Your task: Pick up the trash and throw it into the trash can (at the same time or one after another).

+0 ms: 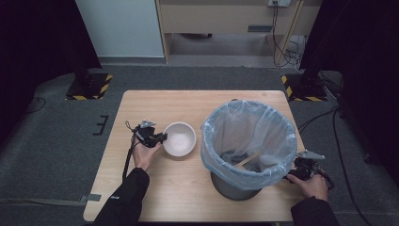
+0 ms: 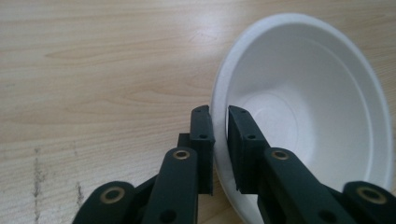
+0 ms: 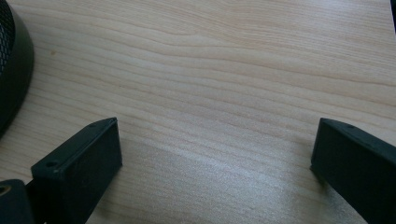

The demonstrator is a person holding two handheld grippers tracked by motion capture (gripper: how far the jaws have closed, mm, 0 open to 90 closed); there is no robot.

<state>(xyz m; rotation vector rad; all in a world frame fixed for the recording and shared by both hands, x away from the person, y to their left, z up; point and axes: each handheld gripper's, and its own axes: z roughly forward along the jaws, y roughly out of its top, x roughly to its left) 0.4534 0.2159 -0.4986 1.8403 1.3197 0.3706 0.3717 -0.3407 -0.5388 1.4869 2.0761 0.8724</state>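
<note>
Wood counter (image 1: 155,193): bowl (image 1: 179,139) at 9 o'clock of bin (image 1: 248,143). Left gripper (image 2: 219,126) pinching bowl rim, looks clamped. Right gripper (image 3: 215,154) spread, nothing between, at bin's 4 o'clock.

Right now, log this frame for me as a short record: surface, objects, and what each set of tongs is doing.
surface: wooden table
objects: white bowl; bin with blue liner
bin contents: a wooden stick, rest unclear
left tongs: closed on the white bowl's rim, one pad inside, one outside
right tongs: open above bare wood, beside the bin's dark base
</note>
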